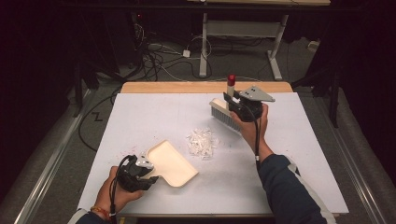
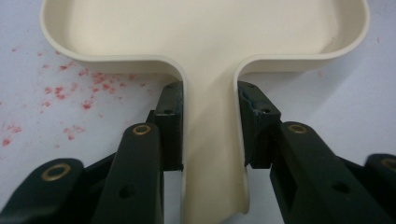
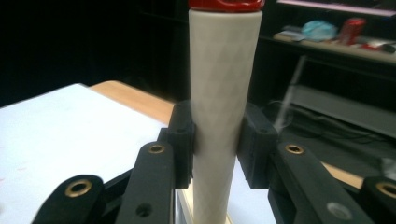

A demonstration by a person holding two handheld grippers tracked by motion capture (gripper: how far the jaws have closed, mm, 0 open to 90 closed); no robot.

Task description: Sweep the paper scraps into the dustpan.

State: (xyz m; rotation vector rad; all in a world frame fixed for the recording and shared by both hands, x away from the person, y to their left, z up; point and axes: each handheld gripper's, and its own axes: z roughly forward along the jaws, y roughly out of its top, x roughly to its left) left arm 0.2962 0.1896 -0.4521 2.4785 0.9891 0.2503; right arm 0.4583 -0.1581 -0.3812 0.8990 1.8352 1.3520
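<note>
high view: the left gripper [image 1: 148, 171] holds a cream dustpan [image 1: 172, 163] flat near the table's [image 1: 299, 149] front left corner; the right gripper [image 1: 233, 100] lifts a brush [image 1: 224, 113] toward the back edge, paper scraps [image 1: 203, 142] piled between them. left gripper view: both jaws clamp the dustpan [image 2: 210, 70] handle. right gripper view: both jaws clamp the brush handle [image 3: 224, 93], red-capped.

A cream dustpan [image 1: 170, 162] lies flat near a small pile of white scraps [image 1: 202, 141], beyond which a red-capped cream brush [image 1: 224, 113] stands bristles-down.
</note>
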